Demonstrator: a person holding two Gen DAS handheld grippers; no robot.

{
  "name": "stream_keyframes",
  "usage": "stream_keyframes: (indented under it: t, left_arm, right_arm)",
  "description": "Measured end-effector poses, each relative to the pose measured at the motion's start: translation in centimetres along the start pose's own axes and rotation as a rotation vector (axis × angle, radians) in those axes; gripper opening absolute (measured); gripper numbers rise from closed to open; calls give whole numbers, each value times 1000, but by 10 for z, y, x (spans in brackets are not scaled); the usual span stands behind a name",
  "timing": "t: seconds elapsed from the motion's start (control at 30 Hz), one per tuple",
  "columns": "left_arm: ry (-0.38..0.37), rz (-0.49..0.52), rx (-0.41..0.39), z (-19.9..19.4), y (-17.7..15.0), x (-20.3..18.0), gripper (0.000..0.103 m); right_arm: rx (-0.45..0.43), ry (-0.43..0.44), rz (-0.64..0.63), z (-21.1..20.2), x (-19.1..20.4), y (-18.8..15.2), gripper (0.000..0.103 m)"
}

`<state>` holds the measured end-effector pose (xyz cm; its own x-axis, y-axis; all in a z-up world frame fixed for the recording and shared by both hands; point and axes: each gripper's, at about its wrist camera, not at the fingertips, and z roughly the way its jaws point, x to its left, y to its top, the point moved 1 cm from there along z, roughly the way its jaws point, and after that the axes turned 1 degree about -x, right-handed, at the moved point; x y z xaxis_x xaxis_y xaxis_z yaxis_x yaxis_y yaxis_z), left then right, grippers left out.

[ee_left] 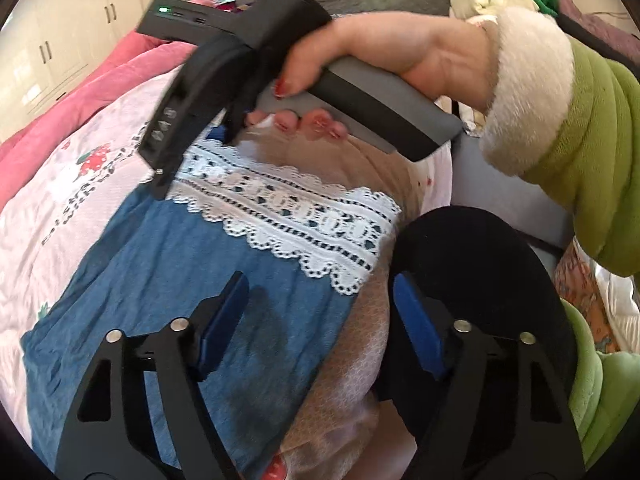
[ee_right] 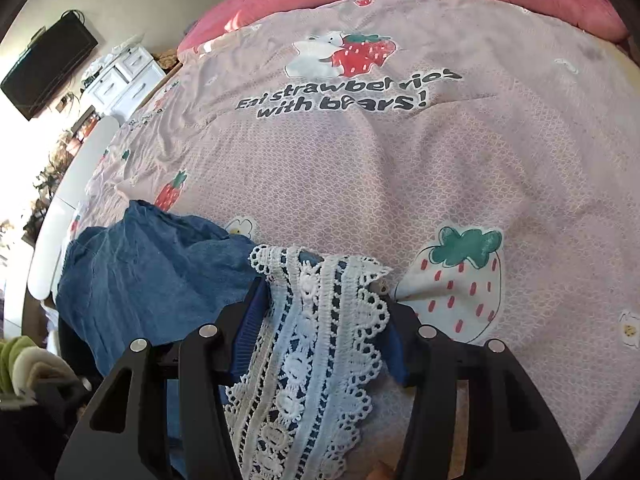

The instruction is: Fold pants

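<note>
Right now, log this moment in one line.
step: gripping hem | left gripper: open over pants | right gripper: around lace trim | bedspread

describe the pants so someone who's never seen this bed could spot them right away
Start with the pale pink bedspread printed with strawberries and "strawberries with bears!". On its near side lie the pants, rumpled blue denim-like cloth. Nothing else there is blue, and only they carry the white lace trim, which runs between the fingers of the right tool.
</note>
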<state>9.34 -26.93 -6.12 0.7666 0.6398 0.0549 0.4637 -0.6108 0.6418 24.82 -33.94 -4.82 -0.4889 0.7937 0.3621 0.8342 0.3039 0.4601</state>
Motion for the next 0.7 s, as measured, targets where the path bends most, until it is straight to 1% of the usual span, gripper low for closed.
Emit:
stream_keyframes:
  t: [0.07,0.13,0.2,0.33,0.43,0.47,0.57,0.63,0.7]
  left_arm:
    - [-10,9,3,4,1,-4,64]
    - [-5,36,11,9,3,-9,60]
    - [3,69,22,15,4,-17,54]
    - [77,162,53,33,3,-32,52]
    - [127,185,53,38,0,-34,38]
    - [125,172,52,37,0,-31,34]
    - [56,83,45,32,2,-16,27]
    - [21,45,35,28,2,-9,23]
    - [-24,-16,16,22,-1,-1,15]
  right_arm:
    - [1,-10,-5,0,1,1,43]
    - [-1,-7,-10,-1,3,1,38]
    - [-2,-2,-16,-2,6,2,34]
    - [-6,4,-23,-4,9,4,32]
    - [-5,-4,-29,-3,9,3,32]
    - [-6,-5,-30,-3,9,3,32]
    - [-8,-5,-28,-3,9,2,32]
    - [-11,-2,-26,-5,10,2,32]
    - [-21,11,-24,-9,12,2,31]
